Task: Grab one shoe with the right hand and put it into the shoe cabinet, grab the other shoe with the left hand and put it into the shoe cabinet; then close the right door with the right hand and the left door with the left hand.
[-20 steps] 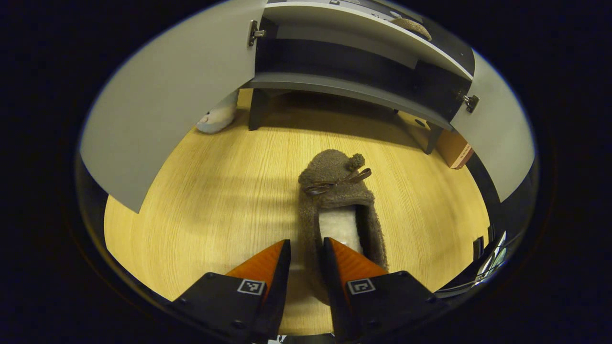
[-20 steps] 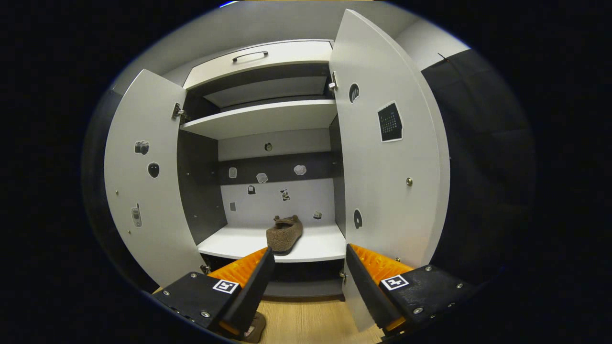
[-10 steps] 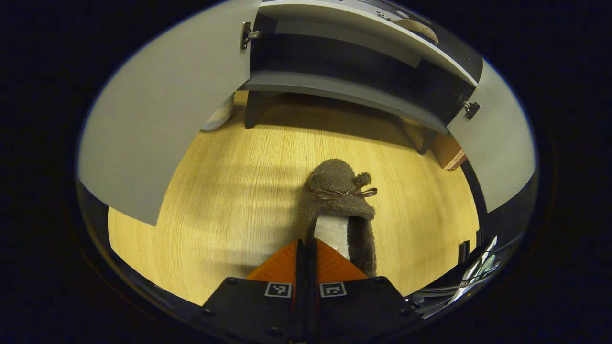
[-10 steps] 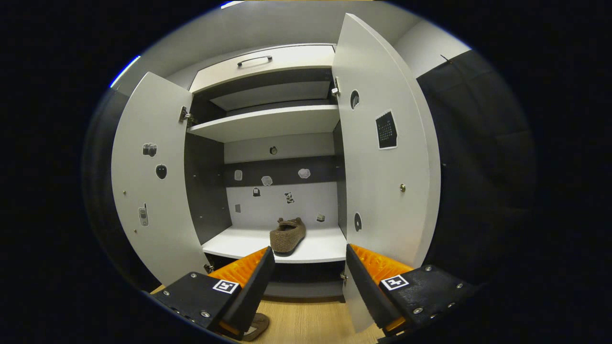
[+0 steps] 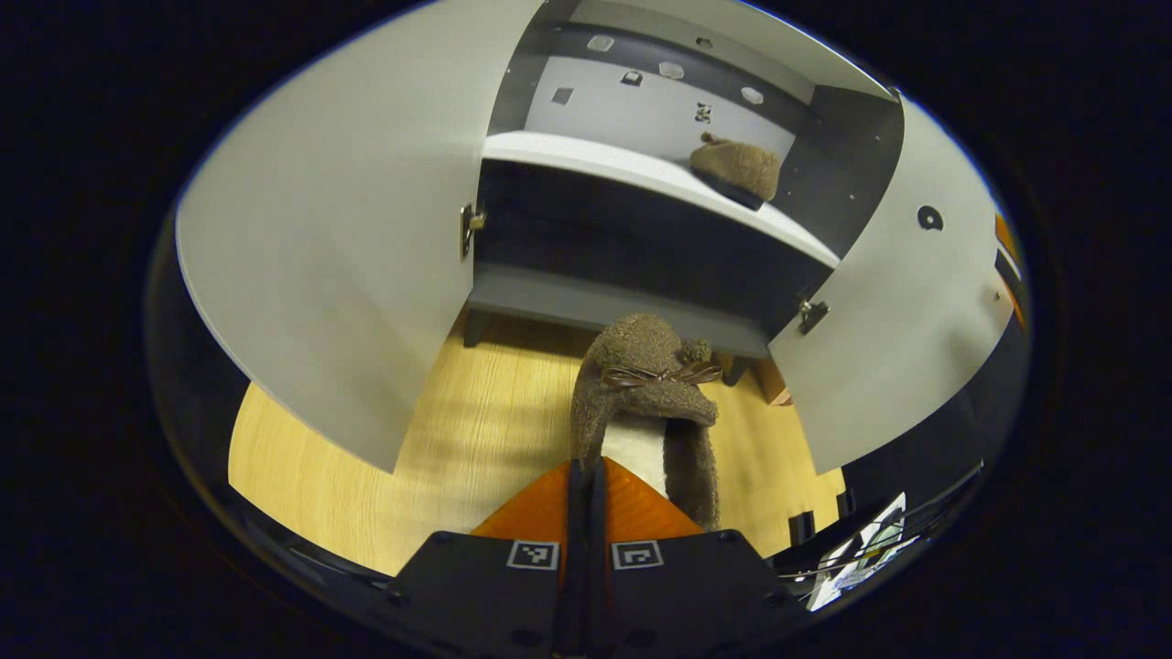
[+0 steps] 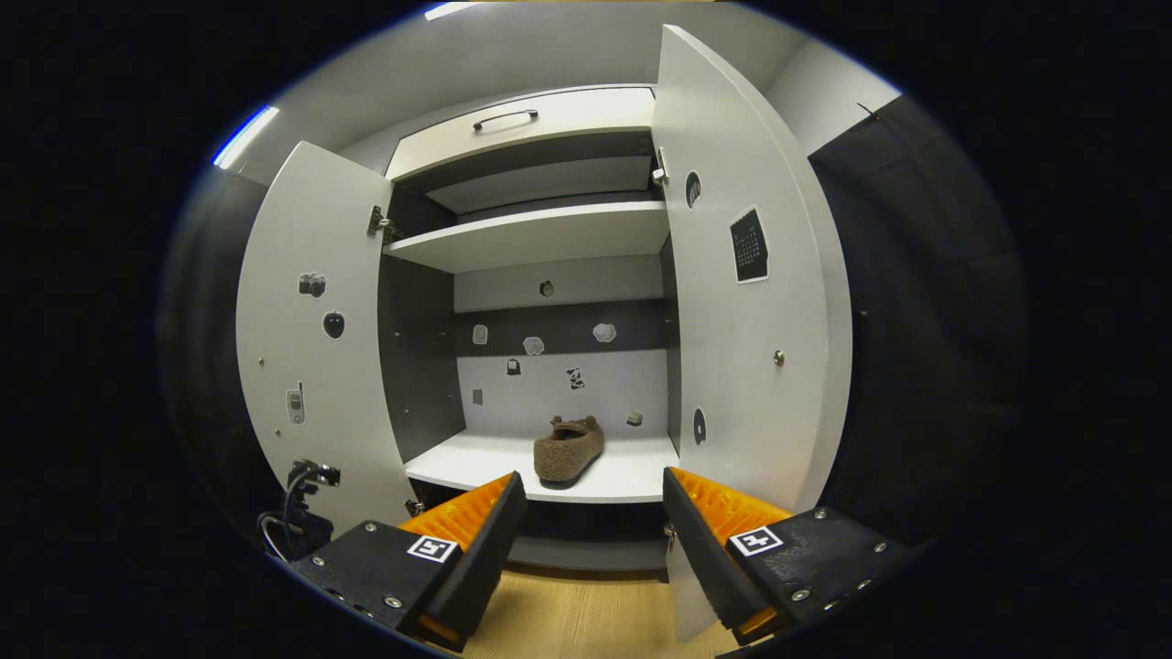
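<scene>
In the left gripper view, the left gripper is sitting at six o'clock with its two fingers pressed together on the side wall of a brown fuzzy shoe, which is hanging out ahead of them toward twelve o'clock, toe and little bow pointing at the cabinet and its pale lining showing just to the right of the fingers. The wooden floor is lying below it, at seven o'clock. Farther off, the shoe cabinet is standing open, its left door swinging out at ten o'clock and its right door at three o'clock. On the white shelf inside, at one o'clock, the other shoe is resting near the right wall. In the right gripper view, the right gripper is holding its fingers wide apart with nothing between them, facing the open cabinet, where that second shoe is lying on the lower shelf, straight ahead at the centre.
</scene>
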{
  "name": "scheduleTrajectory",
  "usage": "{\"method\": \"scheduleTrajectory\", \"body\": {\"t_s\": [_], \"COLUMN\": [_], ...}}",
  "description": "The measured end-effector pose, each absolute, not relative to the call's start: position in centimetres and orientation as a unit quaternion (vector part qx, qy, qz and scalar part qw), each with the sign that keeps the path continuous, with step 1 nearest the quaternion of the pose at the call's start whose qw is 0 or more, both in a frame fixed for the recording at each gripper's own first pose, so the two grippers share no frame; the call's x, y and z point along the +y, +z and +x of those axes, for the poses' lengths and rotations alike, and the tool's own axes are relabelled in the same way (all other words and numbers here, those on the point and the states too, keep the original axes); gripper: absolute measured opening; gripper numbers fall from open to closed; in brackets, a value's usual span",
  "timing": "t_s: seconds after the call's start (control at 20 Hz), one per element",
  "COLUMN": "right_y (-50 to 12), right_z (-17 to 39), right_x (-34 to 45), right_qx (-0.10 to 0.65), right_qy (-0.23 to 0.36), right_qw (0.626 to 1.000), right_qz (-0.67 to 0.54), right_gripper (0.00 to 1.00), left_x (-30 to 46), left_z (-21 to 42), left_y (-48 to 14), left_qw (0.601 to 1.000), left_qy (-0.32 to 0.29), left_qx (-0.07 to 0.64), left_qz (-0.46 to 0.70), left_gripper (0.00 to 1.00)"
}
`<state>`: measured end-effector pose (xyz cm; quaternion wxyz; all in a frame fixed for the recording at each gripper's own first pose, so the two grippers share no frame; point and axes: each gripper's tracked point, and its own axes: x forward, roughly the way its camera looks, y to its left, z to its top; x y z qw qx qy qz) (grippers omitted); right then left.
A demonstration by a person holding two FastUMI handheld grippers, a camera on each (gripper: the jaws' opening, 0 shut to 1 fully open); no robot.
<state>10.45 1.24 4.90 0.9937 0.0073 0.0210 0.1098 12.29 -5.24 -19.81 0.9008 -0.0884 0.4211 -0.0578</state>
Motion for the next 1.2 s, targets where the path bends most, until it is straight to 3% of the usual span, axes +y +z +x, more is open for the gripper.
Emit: {"method": "scheduleTrajectory", "body": {"t_s": [0.4,0.8,1.2], "right_y": [4.7,4.8,5.2], "right_z": [9.8,9.4,9.8], "right_x": [-0.4,-1.8,-1.4], "right_qx": [0.009,0.006,-0.002], "right_qy": [0.111,0.099,0.081], "right_qw": [0.994,0.995,0.997], "right_qz": [-0.015,-0.004,0.006], "right_gripper": [0.93,0.93,0.92], "left_x": [-6.5,-7.0,-8.1], "left_z": [21.7,36.3,48.3], "left_y": [-6.5,3.1,1.3], "left_qw": [0.947,0.964,0.958], "left_qy": [-0.049,-0.041,-0.043], "left_qx": [0.301,0.247,0.274], "left_qz": [-0.099,-0.094,-0.077], "left_gripper": [0.07,0.07,0.07]}}
